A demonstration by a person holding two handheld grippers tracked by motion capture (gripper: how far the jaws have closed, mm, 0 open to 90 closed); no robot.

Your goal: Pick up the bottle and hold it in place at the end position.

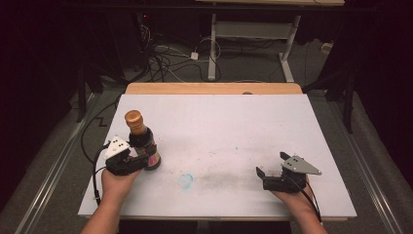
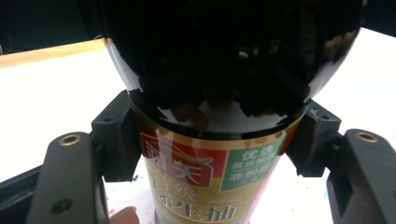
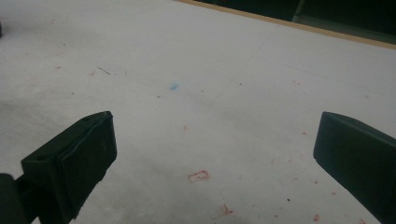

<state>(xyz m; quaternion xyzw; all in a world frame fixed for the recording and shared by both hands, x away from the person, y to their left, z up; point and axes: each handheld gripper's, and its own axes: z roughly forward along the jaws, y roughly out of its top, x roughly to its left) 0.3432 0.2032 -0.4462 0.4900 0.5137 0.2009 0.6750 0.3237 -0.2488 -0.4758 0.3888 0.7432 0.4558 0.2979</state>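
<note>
At the left of the white tabletop (image 1: 219, 126), the left tongs (image 1: 144, 157) are clenched on a dark soy sauce bottle (image 1: 142, 141) — upright, copper cap on top, pads (image 2: 116, 140) pressing its labelled body just under the shoulder. The grip looks square and fairly high; before any lift it would be wise to keep the bottle vertical and rise slowly, since the glass appears slick. Well apart at the right, the right tongs (image 1: 272, 169) rest released over bare tabletop — free to steady the bottle if needed.
</note>
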